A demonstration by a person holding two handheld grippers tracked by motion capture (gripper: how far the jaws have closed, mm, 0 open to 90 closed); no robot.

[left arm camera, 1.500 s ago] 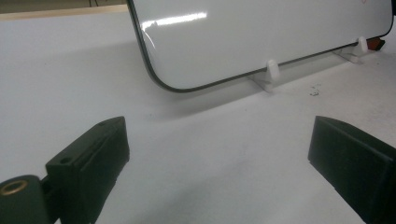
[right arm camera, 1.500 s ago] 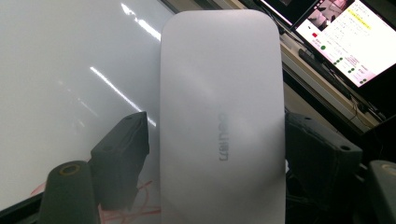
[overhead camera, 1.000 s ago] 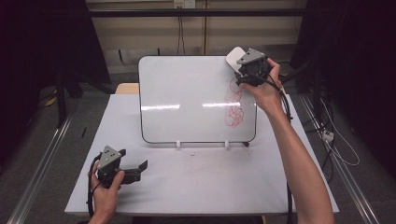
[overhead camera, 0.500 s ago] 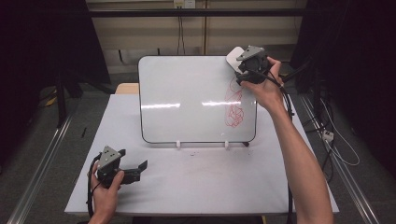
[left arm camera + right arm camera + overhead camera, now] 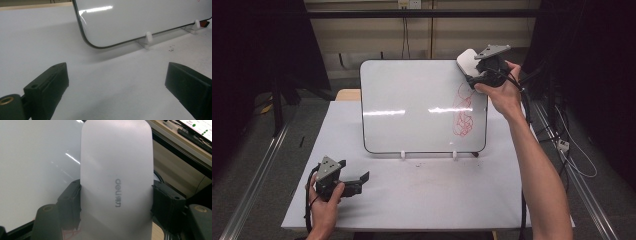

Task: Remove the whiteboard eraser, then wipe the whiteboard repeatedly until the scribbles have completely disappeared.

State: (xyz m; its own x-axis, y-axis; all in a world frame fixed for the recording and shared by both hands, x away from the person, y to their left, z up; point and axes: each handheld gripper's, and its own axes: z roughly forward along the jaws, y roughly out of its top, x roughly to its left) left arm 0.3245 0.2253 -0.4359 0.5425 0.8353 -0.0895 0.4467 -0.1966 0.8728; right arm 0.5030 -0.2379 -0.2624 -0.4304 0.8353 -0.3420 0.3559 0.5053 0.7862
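Right claw: clamped on the white eraser, we have lifted it to the whiteboard's top right corner. Red scribble remains, wiping not begun. Left claw: wide, empty, near the worktop's front left corner.

White eraser — grey "deli" logo, Chinese characters unreadable.

The right gripper clamps a white rounded plastic eraser at the top right corner of the upright white whiteboard, above red scribbles; the left gripper rests open-jawed on the white table
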